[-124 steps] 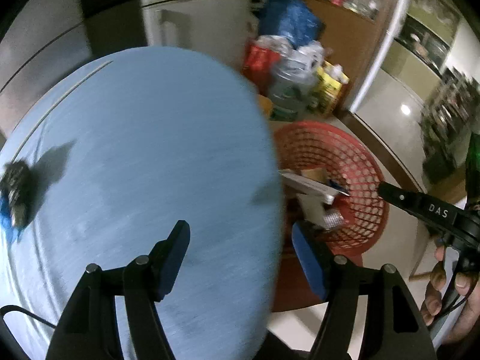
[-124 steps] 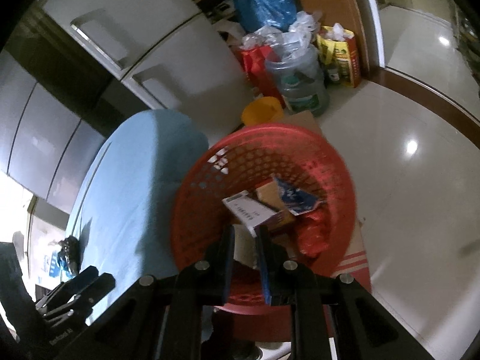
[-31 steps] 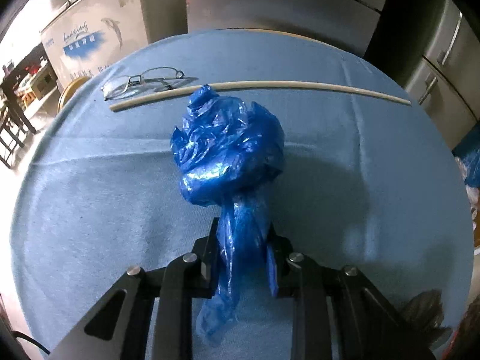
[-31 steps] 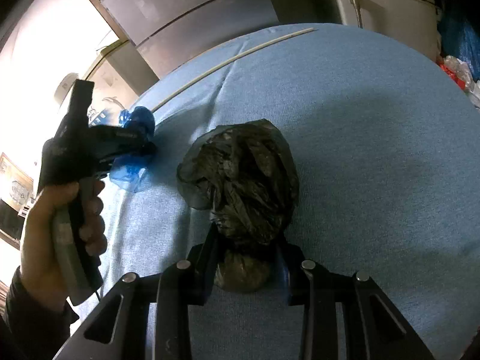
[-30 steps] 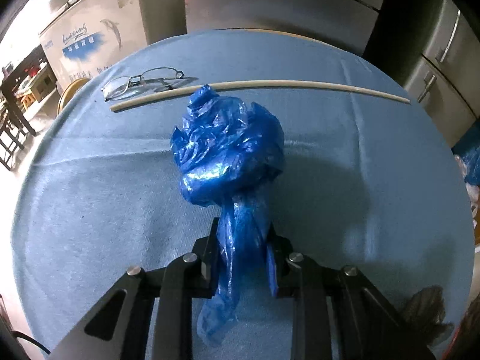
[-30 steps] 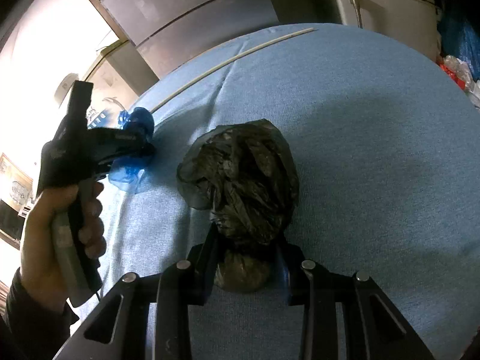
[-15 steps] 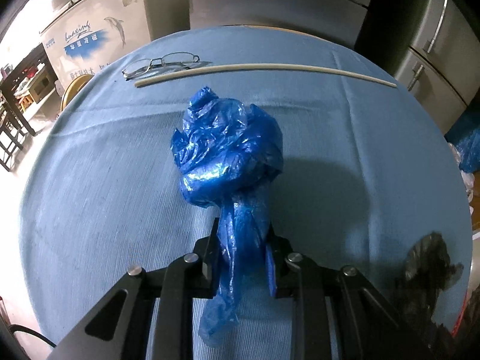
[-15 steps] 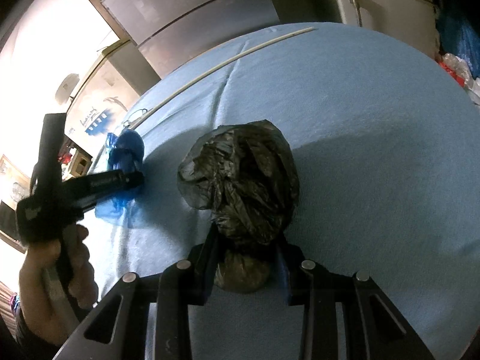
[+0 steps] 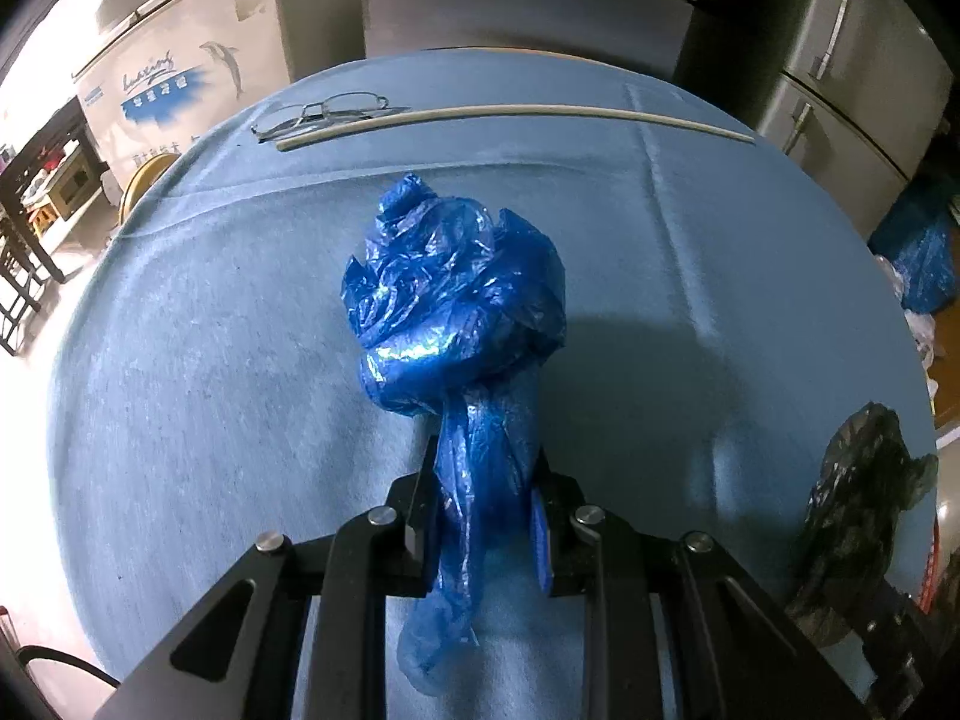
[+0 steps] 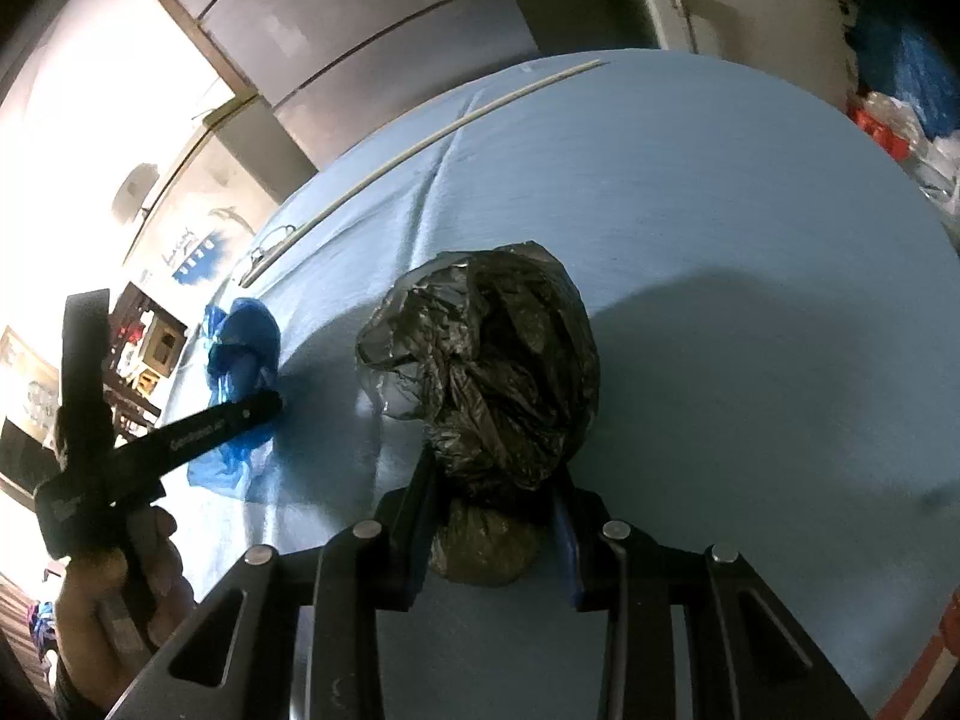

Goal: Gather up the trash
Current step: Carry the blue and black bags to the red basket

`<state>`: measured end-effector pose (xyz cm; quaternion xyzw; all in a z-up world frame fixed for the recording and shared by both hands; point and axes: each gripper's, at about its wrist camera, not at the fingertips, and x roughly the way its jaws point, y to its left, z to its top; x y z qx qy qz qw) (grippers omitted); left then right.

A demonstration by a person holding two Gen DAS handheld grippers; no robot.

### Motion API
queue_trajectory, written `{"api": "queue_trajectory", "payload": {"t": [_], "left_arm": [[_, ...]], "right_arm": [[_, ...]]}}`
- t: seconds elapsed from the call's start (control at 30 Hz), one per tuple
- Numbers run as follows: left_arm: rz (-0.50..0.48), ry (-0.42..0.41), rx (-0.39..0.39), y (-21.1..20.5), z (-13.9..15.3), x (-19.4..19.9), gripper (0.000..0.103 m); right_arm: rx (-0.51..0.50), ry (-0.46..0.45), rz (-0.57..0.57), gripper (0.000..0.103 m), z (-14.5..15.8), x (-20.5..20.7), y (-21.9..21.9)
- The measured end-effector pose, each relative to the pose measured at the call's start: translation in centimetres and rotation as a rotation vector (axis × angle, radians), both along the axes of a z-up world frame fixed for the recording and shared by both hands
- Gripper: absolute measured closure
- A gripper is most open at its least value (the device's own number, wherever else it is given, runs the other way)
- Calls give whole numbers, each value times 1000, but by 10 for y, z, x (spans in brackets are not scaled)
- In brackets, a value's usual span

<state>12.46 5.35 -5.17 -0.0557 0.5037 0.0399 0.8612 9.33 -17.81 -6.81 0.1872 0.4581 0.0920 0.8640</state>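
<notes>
Over the blue bench (image 9: 198, 360), both claws now carry their trash. The left claw (image 9: 483, 516) is pinching the twisted tail of the blue plastic bag (image 9: 456, 294), and the right claw (image 10: 495, 531) is pinching the neck of the dark plastic bag (image 10: 486, 360). Compared with one second ago, the glasses (image 9: 327, 111) and the long white stick (image 9: 510, 117) sit further up in the left view and more of the bench shows, so the left claw has drawn back with its bag. I judge that both bags are lifted and ready to go to the bin.

Only the left wrist view shows the glasses clearly. Only the right wrist view shows the person's hand (image 10: 114, 606) that holds the left claw, and the blue bag from the side
</notes>
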Motion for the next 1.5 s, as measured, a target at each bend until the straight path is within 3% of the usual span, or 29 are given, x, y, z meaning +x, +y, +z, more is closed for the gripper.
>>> {"api": "queue_trajectory", "payload": {"t": [0.93,1.5], "left_arm": [[-284,-31,14,-119,26,-65,79],[-474,-38,24,-203,30,-87,79]], "right_arm": [[63,-53,-208,67,19,-73,-99],[34,-56,-463,67,22,-147,-202]]}}
